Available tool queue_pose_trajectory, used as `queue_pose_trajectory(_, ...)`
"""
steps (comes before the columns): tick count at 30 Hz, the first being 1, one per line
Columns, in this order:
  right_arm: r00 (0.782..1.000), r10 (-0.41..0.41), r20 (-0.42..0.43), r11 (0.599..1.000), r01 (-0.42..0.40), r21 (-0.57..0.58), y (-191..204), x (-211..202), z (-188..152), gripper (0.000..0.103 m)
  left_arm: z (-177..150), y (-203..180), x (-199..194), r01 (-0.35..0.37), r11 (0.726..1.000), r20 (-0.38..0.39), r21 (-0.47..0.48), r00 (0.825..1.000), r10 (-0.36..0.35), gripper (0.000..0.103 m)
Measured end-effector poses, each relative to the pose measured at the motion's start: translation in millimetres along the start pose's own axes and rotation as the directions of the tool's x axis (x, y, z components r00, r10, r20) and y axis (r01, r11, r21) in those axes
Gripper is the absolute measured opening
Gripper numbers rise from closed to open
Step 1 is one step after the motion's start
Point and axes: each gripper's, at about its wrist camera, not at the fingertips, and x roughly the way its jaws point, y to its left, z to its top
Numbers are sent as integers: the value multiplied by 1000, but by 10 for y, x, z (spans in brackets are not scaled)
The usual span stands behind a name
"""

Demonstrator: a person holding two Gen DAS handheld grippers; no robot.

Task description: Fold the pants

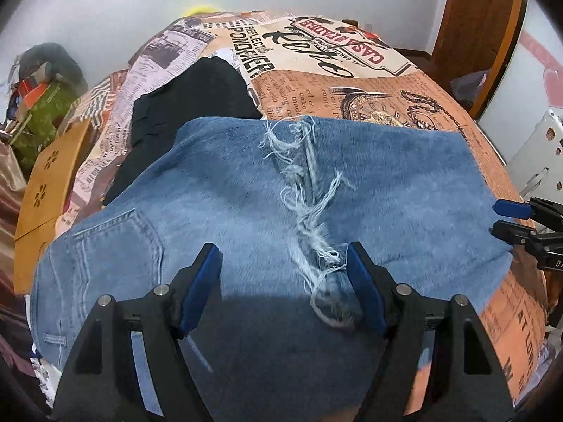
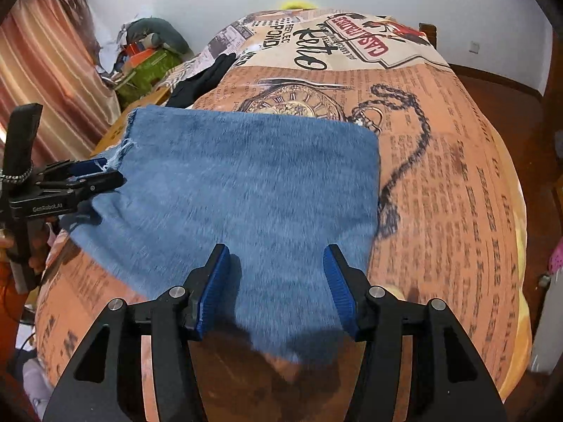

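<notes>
Blue jeans (image 1: 228, 193) lie folded on a bed, their frayed hems (image 1: 309, 193) running down the middle of the left wrist view and a back pocket (image 1: 119, 242) showing at the left. My left gripper (image 1: 283, 251) hovers open just over the denim by the frayed threads, with nothing pinched. In the right wrist view, a smooth denim panel (image 2: 246, 176) spreads over the cover. My right gripper (image 2: 276, 251) stands open above its near edge, the pads apart from the cloth. Each gripper shows in the other's view: the right gripper (image 1: 510, 218) and the left gripper (image 2: 102, 174).
The bed cover (image 2: 440, 176) is orange with newspaper and pocket-watch print. A black garment (image 1: 190, 105) lies behind the jeans at the left. A wooden board (image 1: 45, 183) and a clutter pile (image 1: 45, 98) stand left of the bed. A brown door (image 1: 482, 28) is at the far right.
</notes>
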Motion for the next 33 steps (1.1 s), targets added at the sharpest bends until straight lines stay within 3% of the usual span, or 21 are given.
queue_pose_trajectory(9, 999, -32, -12, 999, 32, 4, 20, -163, -149, 52, -196, 120, -196, 29, 997, 18, -68, 999, -28, 74)
queue_pose_trajectory(11, 999, -48, -16, 999, 48, -12, 49, -224, -111, 52, -219, 191, -320, 4, 997, 42, -80, 999, 0, 73)
queue_pose_trajectory(15, 997, -62, 51, 998, 62, -14, 110, -407, 1, 52, -279, 472, -632, -10, 989, 117, -145, 993, 27, 73)
queue_pose_trajectory(19, 988, -30, 151, 999, 32, -12, 233, -576, 224, 52, -390, 855, -940, -68, 973, 187, -219, 976, 111, 74)
queue_pose_trajectory(22, 981, -15, 194, 999, 23, -37, 377, -569, 403, 52, -550, 1185, -1090, -123, 950, 207, -287, 960, 187, 78)
queue_pose_trajectory(27, 983, 11, 182, 995, 6, -96, 656, -348, 641, 52, -901, 1685, -1095, -124, 900, 171, -418, 962, 212, 78)
queue_pose_trajectory(33, 993, 42, 111, 992, -28, -120, 907, 39, 741, 52, -1369, 2123, -884, -33, 817, 108, -576, 987, 116, 78)
